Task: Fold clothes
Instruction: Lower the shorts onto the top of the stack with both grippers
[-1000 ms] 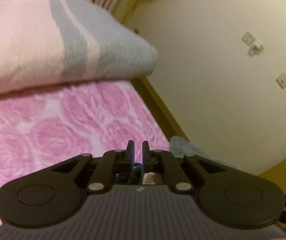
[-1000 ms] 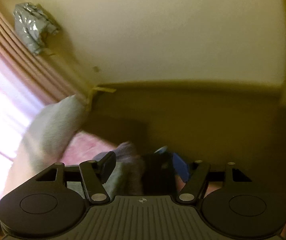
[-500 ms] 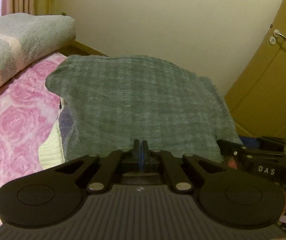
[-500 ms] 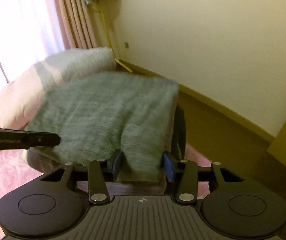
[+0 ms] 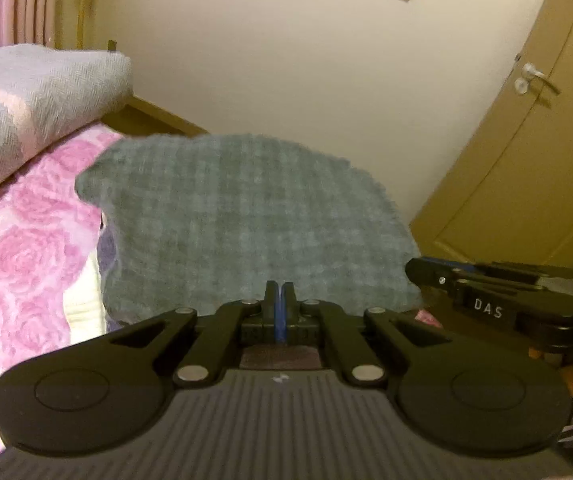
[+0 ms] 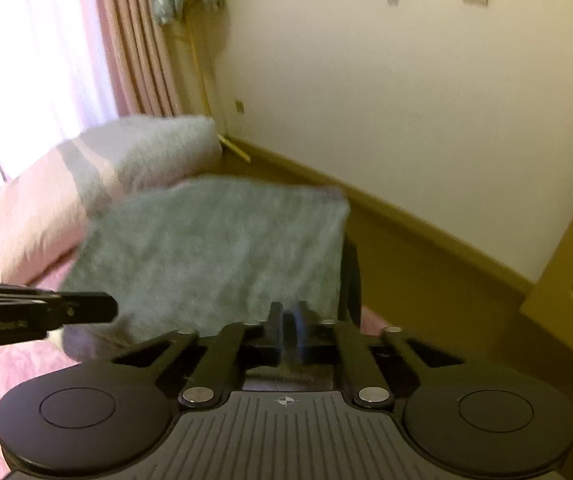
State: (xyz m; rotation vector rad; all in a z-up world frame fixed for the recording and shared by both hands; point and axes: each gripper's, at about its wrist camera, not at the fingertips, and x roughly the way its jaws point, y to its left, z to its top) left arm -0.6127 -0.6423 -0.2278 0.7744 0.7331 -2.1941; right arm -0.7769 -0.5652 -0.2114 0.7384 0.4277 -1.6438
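Black tongs, blue pads, silver rivets, perhaps "DAS" lettering.

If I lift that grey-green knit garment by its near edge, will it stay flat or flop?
The grey-green garment will probably flop: it drapes softly over the pile beneath. Its coarse knit should grip, not slip. Likely light; the thin edge sags.

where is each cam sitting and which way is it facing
Left wrist: rides the left gripper, looking forward and down over the grey-green garment toward the door; the right gripper enters at its right edge.
Right wrist: rides the right gripper, facing the curtain corner; the left gripper enters at left.
Shared: garment, folded blanket, pink bedspread.
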